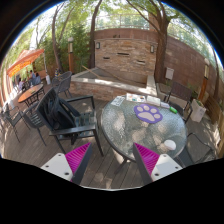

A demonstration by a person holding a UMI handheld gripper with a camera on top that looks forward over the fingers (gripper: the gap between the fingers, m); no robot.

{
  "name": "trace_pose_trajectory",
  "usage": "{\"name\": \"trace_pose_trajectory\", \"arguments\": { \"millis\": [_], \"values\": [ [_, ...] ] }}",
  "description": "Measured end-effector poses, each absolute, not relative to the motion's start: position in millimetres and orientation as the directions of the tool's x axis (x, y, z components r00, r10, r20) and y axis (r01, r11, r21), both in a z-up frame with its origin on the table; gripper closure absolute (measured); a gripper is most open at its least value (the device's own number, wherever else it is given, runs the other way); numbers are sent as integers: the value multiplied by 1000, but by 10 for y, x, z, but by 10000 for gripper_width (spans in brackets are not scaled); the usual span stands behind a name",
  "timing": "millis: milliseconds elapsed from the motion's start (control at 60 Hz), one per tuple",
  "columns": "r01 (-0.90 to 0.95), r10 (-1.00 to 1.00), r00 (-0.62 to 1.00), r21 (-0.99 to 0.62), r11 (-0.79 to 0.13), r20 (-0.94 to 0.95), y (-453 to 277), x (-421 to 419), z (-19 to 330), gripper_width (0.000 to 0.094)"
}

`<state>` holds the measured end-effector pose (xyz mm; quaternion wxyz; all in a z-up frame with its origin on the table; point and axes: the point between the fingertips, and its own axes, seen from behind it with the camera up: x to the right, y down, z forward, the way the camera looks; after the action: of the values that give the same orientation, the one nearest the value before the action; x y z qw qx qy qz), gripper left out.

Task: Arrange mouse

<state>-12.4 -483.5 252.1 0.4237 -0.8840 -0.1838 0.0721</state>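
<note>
Gripper view: the gripper [116, 160] has its pink-padded fingers spread apart, holding nothing. Beyond them stands a round glass patio table [120, 135] bearing a purple paw-print pad [148, 113]. No mouse can be made out.

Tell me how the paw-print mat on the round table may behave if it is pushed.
The paw-print mat lies thin and flat, so it is probably light and floppy. The round table looks smooth, so the mat may slide easily. The gripper is open and empty, short of the table.
</note>
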Motion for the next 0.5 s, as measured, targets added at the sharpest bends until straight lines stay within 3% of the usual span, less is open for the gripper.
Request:
{"name": "trace_pose_trajectory", "arguments": {
  "millis": [167,500],
  "values": [
    [249,350,937,-743,-621,21,-4980,143,2315,101],
    [167,184,982,-681,-713,48,-4805,1527,1391,95]
  ]
}}
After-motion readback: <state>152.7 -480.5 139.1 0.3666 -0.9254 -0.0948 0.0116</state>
